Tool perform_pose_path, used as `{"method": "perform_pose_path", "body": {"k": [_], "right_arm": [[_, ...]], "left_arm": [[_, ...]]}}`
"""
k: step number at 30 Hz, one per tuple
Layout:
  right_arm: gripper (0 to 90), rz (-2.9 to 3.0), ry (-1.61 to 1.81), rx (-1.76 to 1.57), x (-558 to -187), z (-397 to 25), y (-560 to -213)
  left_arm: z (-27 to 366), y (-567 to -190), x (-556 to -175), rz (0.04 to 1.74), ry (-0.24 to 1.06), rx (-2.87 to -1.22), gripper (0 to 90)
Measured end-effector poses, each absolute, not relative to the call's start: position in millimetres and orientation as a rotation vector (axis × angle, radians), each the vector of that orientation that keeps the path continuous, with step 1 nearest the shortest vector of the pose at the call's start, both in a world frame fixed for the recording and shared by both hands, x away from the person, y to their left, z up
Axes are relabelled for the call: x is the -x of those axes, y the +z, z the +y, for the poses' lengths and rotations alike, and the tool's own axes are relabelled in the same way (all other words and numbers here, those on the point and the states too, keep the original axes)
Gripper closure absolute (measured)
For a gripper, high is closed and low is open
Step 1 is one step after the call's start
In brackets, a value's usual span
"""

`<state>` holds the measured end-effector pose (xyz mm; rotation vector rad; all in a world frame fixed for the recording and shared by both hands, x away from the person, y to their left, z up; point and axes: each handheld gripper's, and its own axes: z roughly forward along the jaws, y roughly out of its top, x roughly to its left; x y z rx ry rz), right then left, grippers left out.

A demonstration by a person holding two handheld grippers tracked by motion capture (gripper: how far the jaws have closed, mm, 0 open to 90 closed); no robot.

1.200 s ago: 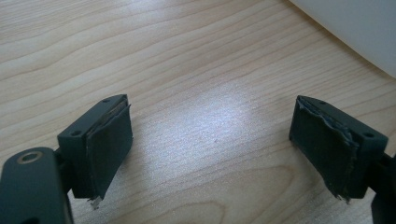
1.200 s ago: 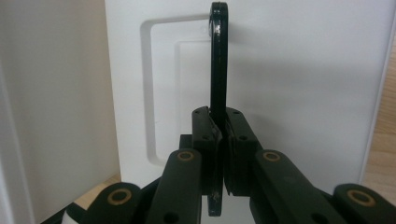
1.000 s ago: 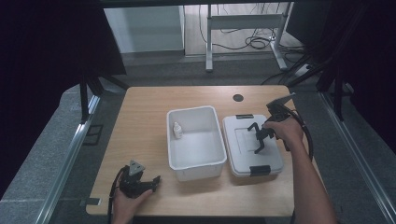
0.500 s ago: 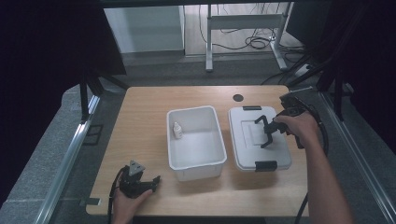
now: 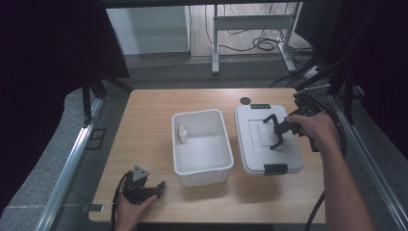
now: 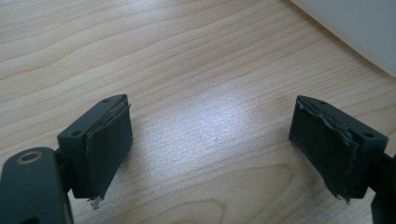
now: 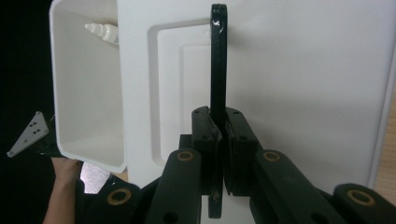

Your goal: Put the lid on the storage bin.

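Two views settle it: in the high view the right tongs (image 5: 277,131) have lifted the lid's black handle (image 5: 272,126), with the lid (image 5: 267,139) still on the desk (image 5: 144,125) right of the open bin (image 5: 201,144), long axis running away from the person. In the right gripper view those tongs pinch the handle (image 7: 217,70), so lifting looks next; the left gripper view shows the left tongs (image 6: 212,154) spread above bare wood.

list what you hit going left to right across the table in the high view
left gripper resting near the table's front edge → small white bottle inside the open white bin → white lid → its black handle, clamped in the right gripper
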<state>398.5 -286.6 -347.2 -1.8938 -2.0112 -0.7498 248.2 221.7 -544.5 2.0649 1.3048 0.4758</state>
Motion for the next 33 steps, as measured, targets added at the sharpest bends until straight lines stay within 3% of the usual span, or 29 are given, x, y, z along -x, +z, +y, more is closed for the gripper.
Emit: {"method": "perform_pose_path", "body": {"k": [33], "right_arm": [[84.5,-1.984,-0.783,1.846,-405.2,-235.2,-331.0]], "left_arm": [[221.8,-544.5,-248.4,1.305,0.477,-2.066,13.1]]}}
